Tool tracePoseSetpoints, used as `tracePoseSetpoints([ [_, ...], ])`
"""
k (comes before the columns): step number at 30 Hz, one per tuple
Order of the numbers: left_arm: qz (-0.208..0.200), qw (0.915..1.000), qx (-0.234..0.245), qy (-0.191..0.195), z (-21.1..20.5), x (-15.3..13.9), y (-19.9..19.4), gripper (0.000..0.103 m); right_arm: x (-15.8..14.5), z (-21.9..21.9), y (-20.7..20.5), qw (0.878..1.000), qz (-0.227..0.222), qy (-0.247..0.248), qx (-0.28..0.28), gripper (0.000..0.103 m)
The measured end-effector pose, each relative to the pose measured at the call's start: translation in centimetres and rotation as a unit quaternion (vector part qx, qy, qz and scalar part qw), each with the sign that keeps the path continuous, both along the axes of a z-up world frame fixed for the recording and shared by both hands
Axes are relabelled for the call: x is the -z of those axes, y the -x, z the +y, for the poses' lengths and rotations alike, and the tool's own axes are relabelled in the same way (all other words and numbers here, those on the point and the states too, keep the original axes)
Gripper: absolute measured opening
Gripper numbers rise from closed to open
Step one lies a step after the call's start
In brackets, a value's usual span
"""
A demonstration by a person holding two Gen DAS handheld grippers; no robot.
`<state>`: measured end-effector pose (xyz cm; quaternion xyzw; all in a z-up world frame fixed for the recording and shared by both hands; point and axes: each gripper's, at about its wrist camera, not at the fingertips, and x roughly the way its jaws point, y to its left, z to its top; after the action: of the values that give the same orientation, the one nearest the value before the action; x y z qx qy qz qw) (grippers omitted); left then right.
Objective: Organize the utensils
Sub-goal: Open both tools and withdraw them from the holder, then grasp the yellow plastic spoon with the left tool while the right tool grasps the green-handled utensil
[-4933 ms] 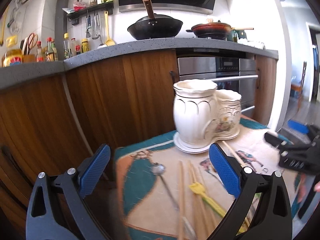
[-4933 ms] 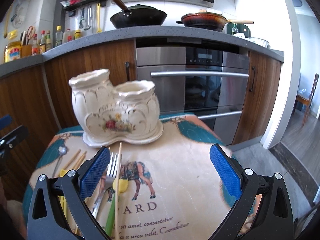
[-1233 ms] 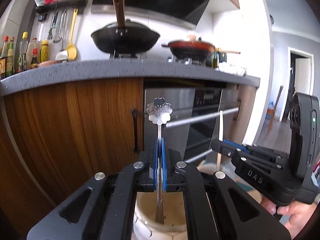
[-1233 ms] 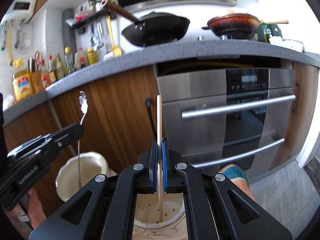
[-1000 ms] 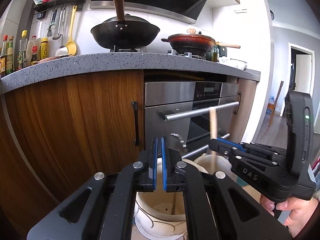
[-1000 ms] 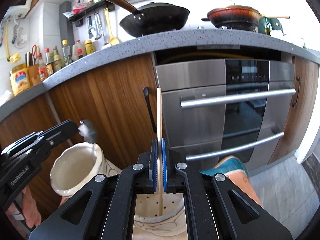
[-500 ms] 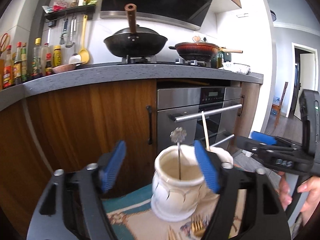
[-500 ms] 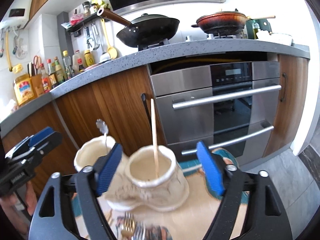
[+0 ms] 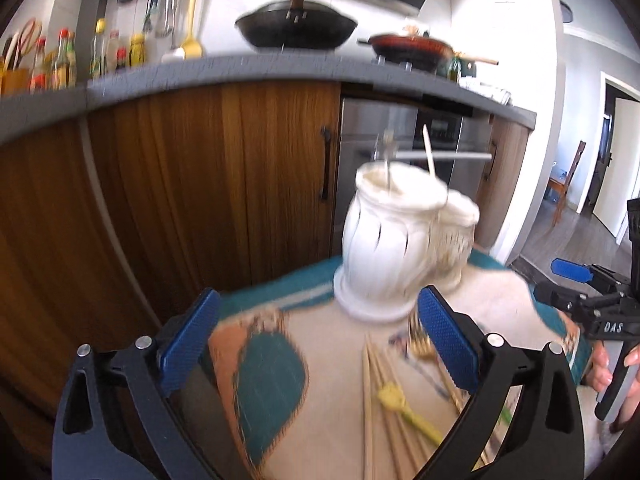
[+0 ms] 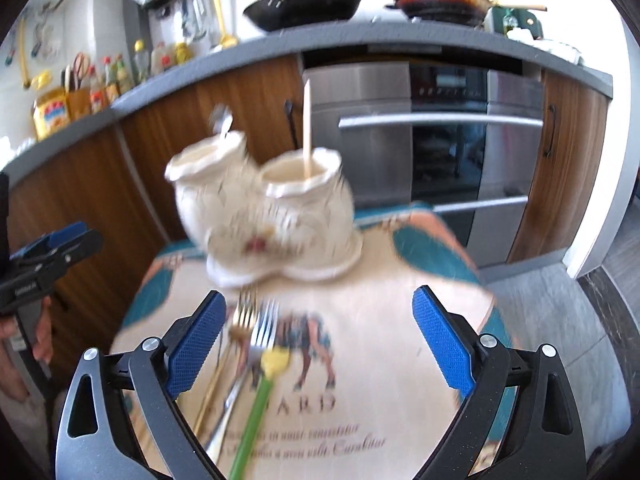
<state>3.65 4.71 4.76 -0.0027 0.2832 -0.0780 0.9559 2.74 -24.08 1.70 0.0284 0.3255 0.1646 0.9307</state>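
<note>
- The right claw (image 10: 316, 336), black with blue pads, is opening wide; nothing sits between its jaws.
- A cream ceramic double-pot utensil holder (image 10: 264, 212) stands on a patterned cloth (image 10: 384, 304) covering the worktop.
- A pale wooden chopstick (image 10: 307, 128) stands upright in the holder's right pot; a metal spoon (image 10: 222, 122) pokes from the left pot.
- Two forks (image 10: 256, 324) and a green-handled yellow utensil (image 10: 264, 376) lie on the cloth, near the left pad.
- The left claw (image 10: 60, 240) shows at the left edge, gripped by a hand (image 10: 40, 338).
</note>
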Motion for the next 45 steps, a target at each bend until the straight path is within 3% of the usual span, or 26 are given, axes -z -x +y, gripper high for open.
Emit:
tracePoseSetpoints([
  [8, 0.076, 0.9971, 0.010, 0.001, -0.4, 4.6, 1.2, 0.097, 3.7, 2.1, 1.8, 0.998, 0.044, 0.028, -0.031, 0.094],
  [14, 0.095, 0.9950, 0.030, -0.010, -1.8, 6.2, 1.7, 0.097, 5.0, 3.0, 1.7, 0.996, 0.066, 0.028, -0.045, 0.089],
  [18, 0.106, 0.9930, 0.045, -0.026, -2.7, 6.8, 2.0, 0.095, 5.7, 3.9, 1.5, 0.994, 0.080, 0.044, -0.056, 0.066],
  [22, 0.117, 0.9904, 0.069, -0.027, -3.4, 6.9, 2.5, 0.081, 6.3, 4.5, 1.5, 0.991, 0.103, 0.045, -0.075, 0.044],
  [24, 0.123, 0.9883, 0.084, -0.030, -4.0, 7.0, 2.8, 0.078, 6.8, 5.0, 1.5, 0.988, 0.118, 0.047, -0.088, 0.038],
  [27, 0.143, 0.9844, 0.101, -0.018, -4.8, 7.4, 2.7, 0.071, 7.0, 4.9, 1.5, 0.989, 0.113, 0.059, -0.081, 0.017],
  [29, 0.157, 0.9818, 0.107, -0.011, -5.5, 8.1, 2.4, 0.066, 6.9, 4.6, 1.5, 0.989, 0.113, 0.052, -0.079, 0.011],
  [37, 0.168, 0.9797, 0.108, -0.021, -7.6, 9.1, 1.8, 0.047, 6.4, 3.6, 1.2, 0.991, 0.100, 0.053, -0.069, 0.010],
  [42, 0.166, 0.9800, 0.095, -0.053, -8.3, 9.5, 1.0, 0.036, 6.9, 3.3, 0.8, 0.990, 0.111, 0.047, -0.073, 0.010],
  [45, 0.165, 0.9805, 0.089, -0.060, -8.2, 9.4, 0.4, 0.024, 7.0, 3.4, 0.5, 0.990, 0.113, 0.053, -0.072, 0.010],
])
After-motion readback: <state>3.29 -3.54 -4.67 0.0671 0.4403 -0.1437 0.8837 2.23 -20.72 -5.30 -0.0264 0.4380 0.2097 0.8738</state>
